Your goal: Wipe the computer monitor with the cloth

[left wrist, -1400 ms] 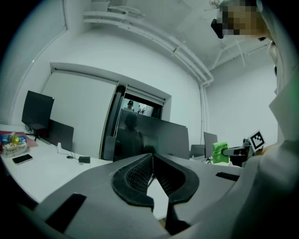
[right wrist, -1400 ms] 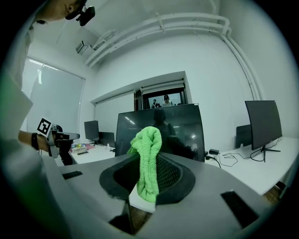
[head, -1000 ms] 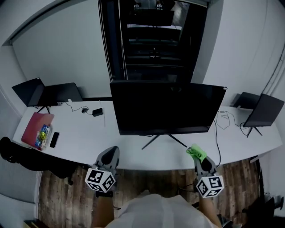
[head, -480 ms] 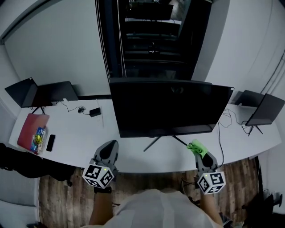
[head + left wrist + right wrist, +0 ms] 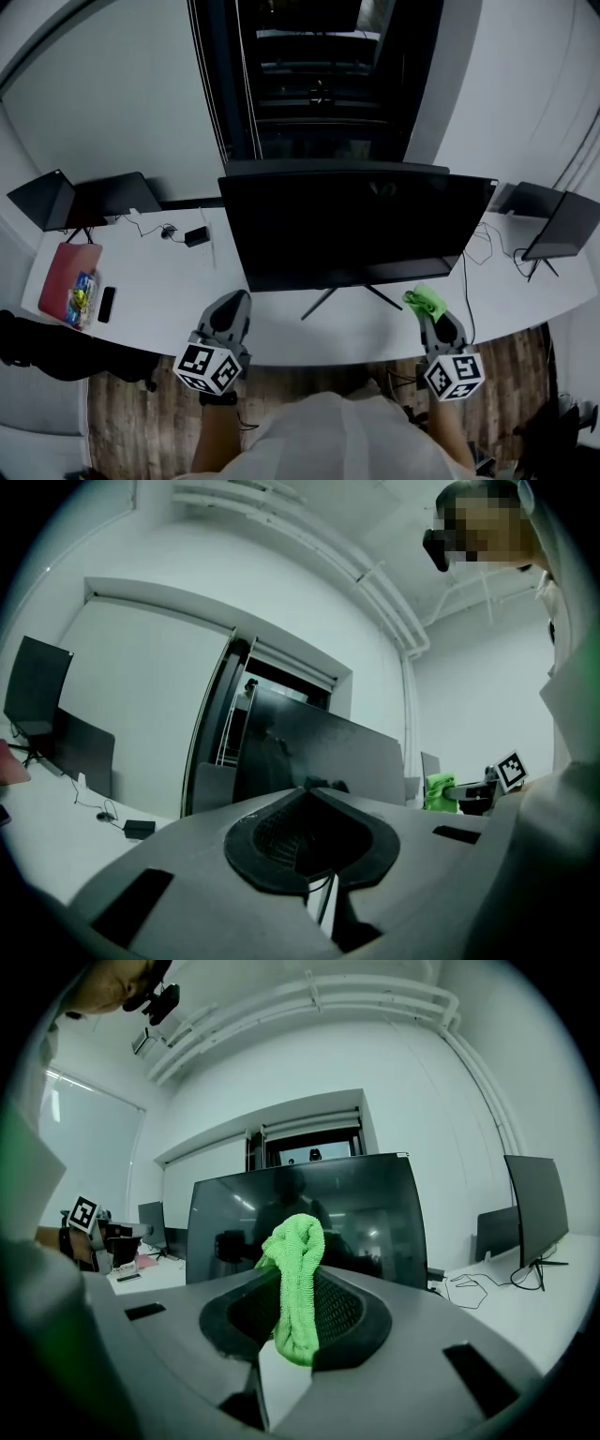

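A large black monitor [image 5: 352, 225] stands on its splayed legs in the middle of the white desk [image 5: 169, 291]. Its dark screen [image 5: 309, 1218] fills the middle of the right gripper view and also shows in the left gripper view as a dark panel [image 5: 328, 757]. My right gripper [image 5: 429, 309] is shut on a bright green cloth [image 5: 295, 1279], just below the screen's lower right corner. The cloth [image 5: 427, 301] sticks up out of the jaws. My left gripper [image 5: 228, 317] is shut with nothing in it, over the desk's front edge, left of the monitor's stand.
Smaller dark monitors stand at the far left [image 5: 42, 197] and far right [image 5: 562, 225] of the desk. A red folder [image 5: 64, 279], a phone [image 5: 106, 304], a power brick [image 5: 197, 235] and cables [image 5: 483, 248] lie on the desk. A dark doorway [image 5: 319, 84] is behind the monitor.
The view has shifted closer to the monitor. My right gripper with the cloth has moved up and a little right, toward the screen's lower right corner. The left gripper barely moved.
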The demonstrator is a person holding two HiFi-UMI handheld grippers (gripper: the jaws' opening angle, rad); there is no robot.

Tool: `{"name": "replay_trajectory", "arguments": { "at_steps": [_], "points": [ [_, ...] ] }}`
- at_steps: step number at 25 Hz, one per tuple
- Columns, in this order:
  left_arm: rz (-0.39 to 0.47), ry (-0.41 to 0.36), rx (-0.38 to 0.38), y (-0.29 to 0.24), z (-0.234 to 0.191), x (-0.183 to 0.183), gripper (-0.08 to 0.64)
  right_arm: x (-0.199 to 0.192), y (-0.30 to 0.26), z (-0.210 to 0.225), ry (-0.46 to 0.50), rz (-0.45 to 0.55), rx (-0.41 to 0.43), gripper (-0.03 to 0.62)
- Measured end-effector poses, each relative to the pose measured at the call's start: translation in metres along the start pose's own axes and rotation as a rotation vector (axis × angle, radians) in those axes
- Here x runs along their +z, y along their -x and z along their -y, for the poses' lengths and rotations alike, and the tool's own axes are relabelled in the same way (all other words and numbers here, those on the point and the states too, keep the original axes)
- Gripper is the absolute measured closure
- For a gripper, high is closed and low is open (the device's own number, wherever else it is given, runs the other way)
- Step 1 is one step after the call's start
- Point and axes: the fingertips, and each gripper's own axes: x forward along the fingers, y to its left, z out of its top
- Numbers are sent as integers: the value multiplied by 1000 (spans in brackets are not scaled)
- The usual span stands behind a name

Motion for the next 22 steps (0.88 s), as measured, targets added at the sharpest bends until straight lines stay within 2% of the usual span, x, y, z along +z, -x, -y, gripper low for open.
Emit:
{"name": "replay_trajectory", "arguments": {
  "at_steps": [11, 14, 18, 22],
  "points": [
    [3, 23, -13, -62, 34, 9, 538, 29, -24, 57, -8, 17, 41, 523],
    [5, 29, -35, -77, 50, 12, 538, 45, -32, 75, -36, 36, 68, 524],
    [12, 38, -53, -97, 71, 22, 538, 72, -41, 94, -24, 63, 122, 523],
    [38, 35, -39, -109, 78, 33, 538, 92, -47, 107, -24, 101, 148, 523]
  ]
}}
